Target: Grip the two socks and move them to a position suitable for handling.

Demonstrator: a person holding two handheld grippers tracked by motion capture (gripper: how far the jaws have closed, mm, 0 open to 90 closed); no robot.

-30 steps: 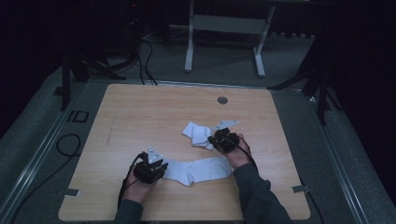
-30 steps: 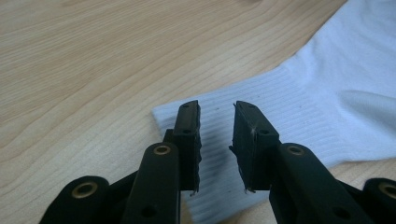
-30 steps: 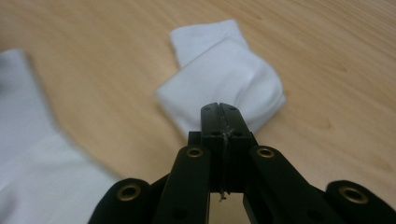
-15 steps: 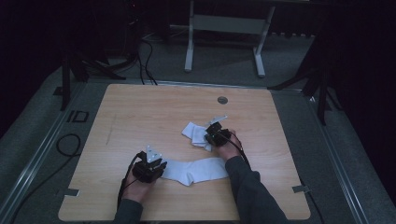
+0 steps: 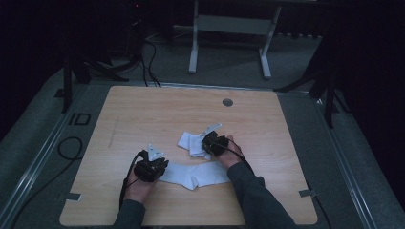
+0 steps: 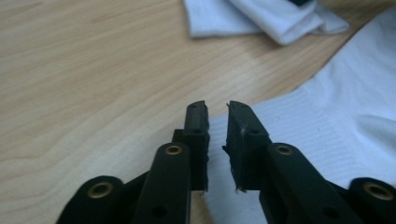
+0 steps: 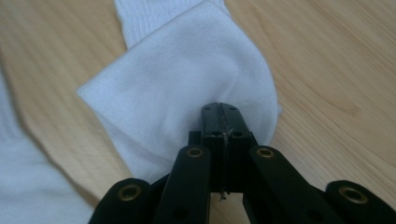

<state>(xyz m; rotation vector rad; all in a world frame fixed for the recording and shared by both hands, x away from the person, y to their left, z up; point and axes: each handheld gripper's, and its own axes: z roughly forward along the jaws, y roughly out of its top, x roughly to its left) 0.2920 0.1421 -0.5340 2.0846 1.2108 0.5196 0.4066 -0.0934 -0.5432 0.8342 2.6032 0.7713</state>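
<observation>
Two white socks lie on the wooden table [image 5: 143,114]. The long flat sock [image 5: 196,174] [image 6: 327,135] stretches between the person's hands. At its left end my left gripper [image 5: 163,170] [image 6: 217,109] has just been closing; a narrow gap remains, with the sock's ribbed cuff edge under the tips. The smaller folded sock [image 5: 188,141] [image 7: 177,79] [image 6: 271,16] lies just behind the flat one. My right gripper [image 5: 203,148] [image 7: 219,109] is shut on its near edge, with the top layer drawn over the lower one.
A round grommet hole [image 5: 228,102] sits near the table's far edge. Tape marks [image 5: 70,196] are at the front corners. A metal stand [image 5: 229,24] and floor cables [image 5: 67,148] lie beyond the table. Bare wood spreads across the left and far half.
My right gripper has moved left and slightly down, carrying the small sock's edge over the rest of it. The left hand has stayed in place at the flat sock's end.
</observation>
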